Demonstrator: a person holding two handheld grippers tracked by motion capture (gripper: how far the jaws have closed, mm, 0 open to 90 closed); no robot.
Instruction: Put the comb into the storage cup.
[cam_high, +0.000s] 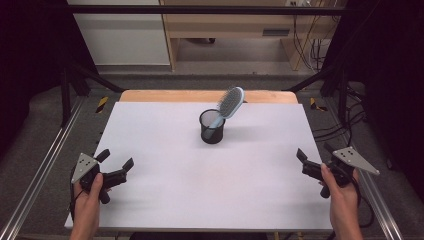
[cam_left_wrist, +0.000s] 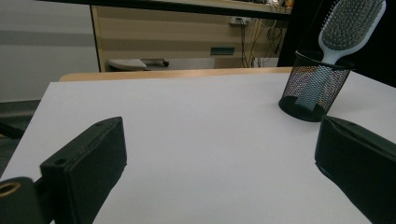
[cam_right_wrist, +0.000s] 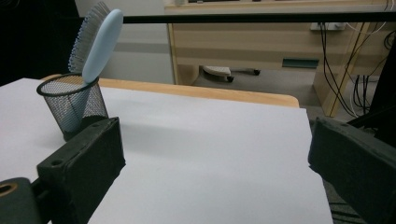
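A light blue hairbrush (cam_high: 229, 104) stands handle-down in a black mesh cup (cam_high: 212, 127) at the middle of the white table, its bristled head leaning up and to the right. The left gripper view shows the brush (cam_left_wrist: 348, 25) and cup (cam_left_wrist: 313, 88) at its upper right; the right gripper view has the brush (cam_right_wrist: 97, 42) and cup (cam_right_wrist: 74, 102) at its left. My left gripper (cam_high: 116, 159) rests open near the table's front left corner. My right gripper (cam_high: 314, 153) stands open at the right edge. Both hold nothing and are far from the cup.
The white table top (cam_high: 165, 150) lies over a wooden board (cam_high: 200, 95) at the back. Metal rails (cam_high: 40, 170) run along both sides. A wooden desk (cam_high: 225, 25) and hanging cables (cam_high: 312, 47) stand behind the table.
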